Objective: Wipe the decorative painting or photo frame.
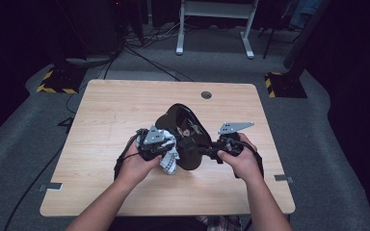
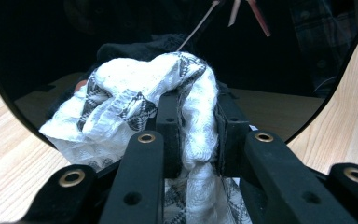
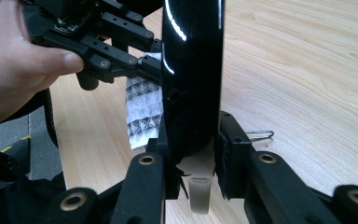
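high view, work in hand: a person wipes a glossy black plate (image 1: 185, 137) with a white patterned cloth (image 1: 169, 159), over the near middle of a wooden table (image 1: 106, 110).
high view, left gripper (image 1: 166, 147): comes in from the plate's left side, the cloth bunched at its tip and hanging a little below it.
high view, right gripper (image 1: 211, 150): comes in from the right and meets the plate at its near right edge; the two grippers face each other with the plate between them.
high view, plate's lie: it appears tilted up off the table, its long axis running away from the person; the broad face is turned toward the left gripper.
left gripper view, jaws: narrow, clamped on a fold of the cloth (image 2: 168, 98), which bulges out above and to the left of them.
left gripper view, key relation: the plate's dark mirror face (image 2: 270, 60) lies straight ahead of the jaws, the cloth pressed against it or just off it; i cannot tell which. i judge the next stroke runs across this face.
right gripper view, jaws: narrow, pinching the plate's thin edge (image 3: 193, 93); the plate stands edge-on and upright between them.
right gripper view, other side: the left gripper (image 3: 149, 65) and the cloth (image 3: 143, 109) sit against the plate's left face, the holding hand (image 3: 16, 70) behind them.
right gripper view, nearer hand: the left one does the wiping; the right only steadies.
writing: none readable; the cloth carries a dark geometric print, and the plate shows faint pale marks that i cannot make out.
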{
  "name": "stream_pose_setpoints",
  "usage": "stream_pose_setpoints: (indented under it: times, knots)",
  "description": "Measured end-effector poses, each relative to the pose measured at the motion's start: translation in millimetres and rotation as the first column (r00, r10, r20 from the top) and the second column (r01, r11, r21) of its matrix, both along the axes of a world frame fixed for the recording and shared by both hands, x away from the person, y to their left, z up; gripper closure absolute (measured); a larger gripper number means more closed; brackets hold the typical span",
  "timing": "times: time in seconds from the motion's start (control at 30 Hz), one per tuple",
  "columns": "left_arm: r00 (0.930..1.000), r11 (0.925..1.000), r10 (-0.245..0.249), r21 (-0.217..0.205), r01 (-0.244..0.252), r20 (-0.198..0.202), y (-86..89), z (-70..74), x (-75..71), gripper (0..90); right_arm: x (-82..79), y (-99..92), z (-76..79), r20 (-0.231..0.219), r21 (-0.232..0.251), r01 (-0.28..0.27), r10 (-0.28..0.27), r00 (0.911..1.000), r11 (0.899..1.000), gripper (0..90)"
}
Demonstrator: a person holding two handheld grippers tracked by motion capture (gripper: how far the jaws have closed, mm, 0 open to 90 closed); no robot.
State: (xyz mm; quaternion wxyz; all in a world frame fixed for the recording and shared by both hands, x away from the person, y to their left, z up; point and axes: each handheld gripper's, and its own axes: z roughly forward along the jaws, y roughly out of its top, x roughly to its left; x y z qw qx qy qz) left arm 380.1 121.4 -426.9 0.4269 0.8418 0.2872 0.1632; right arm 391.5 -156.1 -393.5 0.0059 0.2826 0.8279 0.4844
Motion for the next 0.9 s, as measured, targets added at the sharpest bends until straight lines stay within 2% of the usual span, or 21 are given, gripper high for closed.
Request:
stream_pose_setpoints:
  times: [0.07,0.23,0.37,0.53,0.6,0.67,0.73,0.83,0.9]
  knots:
    - [0.9998,0.9999,-0.009,-0.005,0.009,-0.018,-2.0,-6.5,-1.4,75.7,-0.2,-0.6,0.0,0.0,0.001,0.002,-0.002,1.0,1.0,74.6]
    - [0.998,0.9996,-0.027,0.011,0.028,-0.057,-6.4,-24.8,-4.3,75.8,0.0,-0.9,0.2,0.002,-0.001,0.005,-0.005,1.0,1.0,74.6]
    - [0.9973,0.9994,-0.027,0.02,0.029,-0.068,-7.8,-19.3,-3.3,75.7,0.4,-0.7,0.4,0.002,0.0,0.006,-0.006,1.0,1.0,74.6]
    - [0.9988,0.999,-0.037,0.023,0.038,-0.031,-11.4,-7.6,-4.9,75.7,0.6,-1.1,0.1,-0.001,0.004,0.005,-0.005,1.0,1.0,74.7]
    - [0.9988,0.9988,-0.043,0.024,0.043,-0.023,-12.5,-10.5,-6.2,75.6,0.6,-1.7,0.1,0.0,0.001,0.004,-0.004,1.0,1.0,74.7]
    - [0.9979,0.9983,-0.052,0.024,0.053,-0.04,-13.0,-16.7,-7.0,75.6,0.4,-2.1,-0.1,-0.002,0.001,0.005,-0.005,1.0,1.0,74.7]
    - [0.996,0.9973,-0.059,0.04,0.062,-0.066,-15.6,-29.3,-9.2,75.6,0.3,-2.1,-0.1,-0.002,0.002,0.005,-0.005,1.0,1.0,74.7]
    - [0.996,0.9969,-0.061,0.044,0.064,-0.064,-16.7,-35.2,-11.1,75.7,0.2,-2.0,0.0,0.0,0.0,0.005,-0.005,1.0,1.0,74.7]
    - [0.9958,0.997,-0.059,0.046,0.063,-0.07,-16.8,-34.1,-11.2,75.6,0.4,-1.9,0.0,0.001,0.001,0.004,-0.004,1.0,1.0,74.7]
